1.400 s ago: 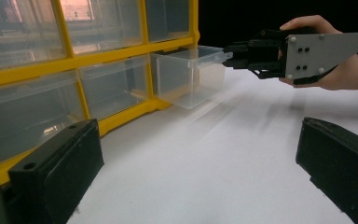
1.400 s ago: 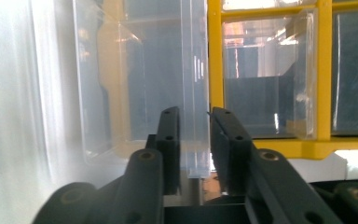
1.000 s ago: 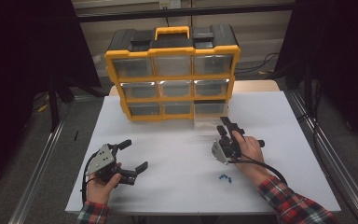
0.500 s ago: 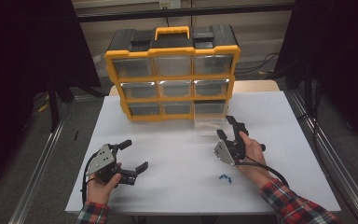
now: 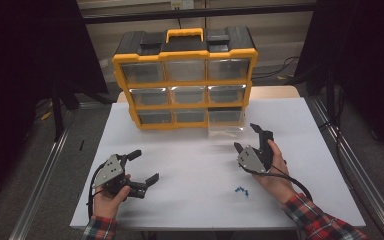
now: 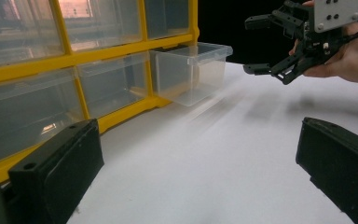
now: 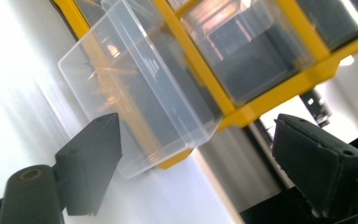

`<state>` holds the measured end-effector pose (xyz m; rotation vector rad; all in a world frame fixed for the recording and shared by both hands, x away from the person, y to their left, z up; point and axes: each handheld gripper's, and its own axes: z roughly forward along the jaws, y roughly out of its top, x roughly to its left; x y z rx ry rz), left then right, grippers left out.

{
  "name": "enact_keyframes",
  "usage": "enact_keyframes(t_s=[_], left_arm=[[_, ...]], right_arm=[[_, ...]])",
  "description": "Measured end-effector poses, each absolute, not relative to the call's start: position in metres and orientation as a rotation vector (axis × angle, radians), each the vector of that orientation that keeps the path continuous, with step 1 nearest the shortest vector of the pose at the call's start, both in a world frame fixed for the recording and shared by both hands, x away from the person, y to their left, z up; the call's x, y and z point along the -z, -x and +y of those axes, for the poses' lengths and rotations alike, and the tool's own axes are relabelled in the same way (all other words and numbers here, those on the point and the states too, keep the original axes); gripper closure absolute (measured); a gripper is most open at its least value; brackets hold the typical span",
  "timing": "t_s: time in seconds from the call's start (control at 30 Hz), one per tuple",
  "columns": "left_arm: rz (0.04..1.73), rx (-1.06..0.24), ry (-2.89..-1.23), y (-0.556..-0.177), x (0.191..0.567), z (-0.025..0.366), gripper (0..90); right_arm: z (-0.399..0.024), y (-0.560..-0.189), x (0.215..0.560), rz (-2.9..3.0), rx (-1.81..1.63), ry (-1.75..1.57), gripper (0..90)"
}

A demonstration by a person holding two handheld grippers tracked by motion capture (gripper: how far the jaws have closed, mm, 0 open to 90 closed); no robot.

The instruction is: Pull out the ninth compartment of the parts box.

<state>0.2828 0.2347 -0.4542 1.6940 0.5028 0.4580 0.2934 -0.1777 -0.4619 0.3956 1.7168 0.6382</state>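
— Where's the right gripper (image 5: 252,141) now?

— Just in front of the clear drawer (image 5: 225,125), the one pulled partway out of the bottom right slot of the yellow organizer (image 5: 185,80). Its jaws have just been opening and stand wide apart, with nothing between them. The drawer sits a little beyond the tips, not touched.

— And the drawer itself?

— Sticking out over the white tabletop (image 5: 190,165), its back end in the frame. It looks empty from here.

— The left gripper (image 5: 140,167)?

— Low at the near left of the tabletop, jaws spread wide, holding nothing, well apart from the organizer.

— Anything else lying about?

— A few small blue bits (image 5: 241,191) on the tabletop, near the right hand (image 5: 275,172).
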Motion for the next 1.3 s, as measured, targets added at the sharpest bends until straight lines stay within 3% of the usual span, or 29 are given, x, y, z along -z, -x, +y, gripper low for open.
enact_keyframes(t_s=[0.5, 1.3], left_arm=[[0.481, -0.426, -1.681, -0.283, 0.455, 0.234, 0.3], [0.471, -0.432, -1.697, -0.285, 0.456, 0.234, 0.3]], right_arm=[[-0.192, -0.29, 0.455, 1.801, -0.889, -0.626, 4.1], [-0.219, -0.279, 0.448, 1.835, -1.292, -0.829, 0.0]])
